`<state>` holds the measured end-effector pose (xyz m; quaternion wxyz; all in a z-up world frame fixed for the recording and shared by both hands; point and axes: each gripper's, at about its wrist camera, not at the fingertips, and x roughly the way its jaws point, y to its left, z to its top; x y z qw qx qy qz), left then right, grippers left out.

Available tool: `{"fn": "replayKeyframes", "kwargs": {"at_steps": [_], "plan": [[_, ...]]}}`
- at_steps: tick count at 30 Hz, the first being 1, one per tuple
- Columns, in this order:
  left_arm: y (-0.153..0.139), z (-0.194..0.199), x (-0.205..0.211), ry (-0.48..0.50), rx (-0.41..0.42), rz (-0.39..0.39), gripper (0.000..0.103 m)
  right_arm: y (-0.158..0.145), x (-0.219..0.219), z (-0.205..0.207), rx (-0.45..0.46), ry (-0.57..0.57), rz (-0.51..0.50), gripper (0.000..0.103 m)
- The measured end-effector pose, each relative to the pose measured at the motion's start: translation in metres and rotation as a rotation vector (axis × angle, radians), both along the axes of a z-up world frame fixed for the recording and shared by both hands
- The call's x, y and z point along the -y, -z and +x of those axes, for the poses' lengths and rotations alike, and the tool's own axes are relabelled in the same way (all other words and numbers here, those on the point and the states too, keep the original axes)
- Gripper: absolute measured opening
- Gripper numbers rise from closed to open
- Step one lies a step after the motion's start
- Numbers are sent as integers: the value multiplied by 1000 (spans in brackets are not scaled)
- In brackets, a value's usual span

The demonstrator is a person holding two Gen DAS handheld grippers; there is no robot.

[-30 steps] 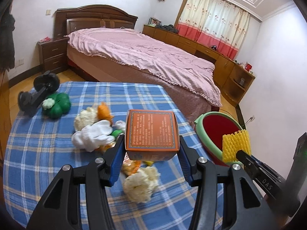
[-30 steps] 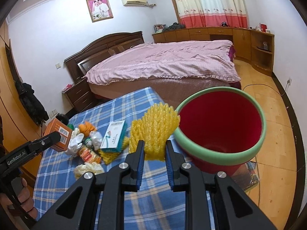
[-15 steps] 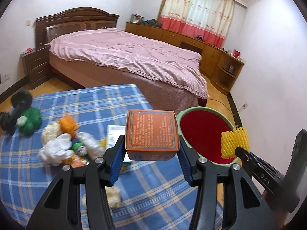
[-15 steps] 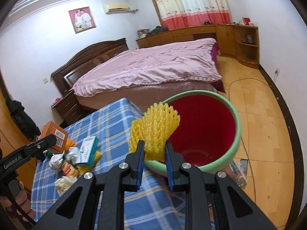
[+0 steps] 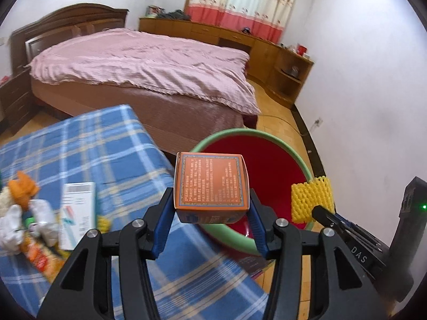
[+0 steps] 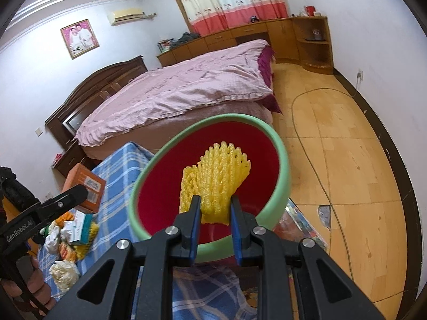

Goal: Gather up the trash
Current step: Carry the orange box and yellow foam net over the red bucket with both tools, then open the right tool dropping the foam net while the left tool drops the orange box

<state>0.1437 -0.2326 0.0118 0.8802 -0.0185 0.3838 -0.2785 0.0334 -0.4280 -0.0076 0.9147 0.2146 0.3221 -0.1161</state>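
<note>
My left gripper is shut on an orange carton and holds it over the near rim of a red bin with a green rim. My right gripper is shut on a yellow foam net and holds it above the mouth of the bin. The net and the right gripper's tip also show at the right of the left wrist view. The carton and the left gripper show at the left of the right wrist view.
The blue plaid table carries a white box, crumpled tissues, snack wrappers and small toys. The bin stands past the table's right edge. A pink bed is behind, wooden floor with a cable to the right.
Both grippers have swung right, from over the table to the bin. The carton now sits over the bin's near rim and the foam net over its mouth.
</note>
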Motion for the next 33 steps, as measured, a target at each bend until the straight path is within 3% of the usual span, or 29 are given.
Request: {"fn": "replayKeyframes", "kwargs": {"at_steps": [8, 12, 20, 28, 33], "plan": [[31, 16, 31, 46, -61, 9, 53, 15, 15, 4, -30, 26, -8, 23], [33, 16, 37, 59, -29, 29, 53, 21, 18, 6, -44, 33, -9, 23], [35, 18, 40, 68, -45, 9, 53, 24, 18, 7, -36, 33, -8, 24], [33, 17, 37, 52, -50, 6, 59, 21, 16, 2, -19, 24, 1, 42], [26, 14, 31, 40, -42, 0, 59, 21, 17, 1, -21, 32, 7, 44]]}}
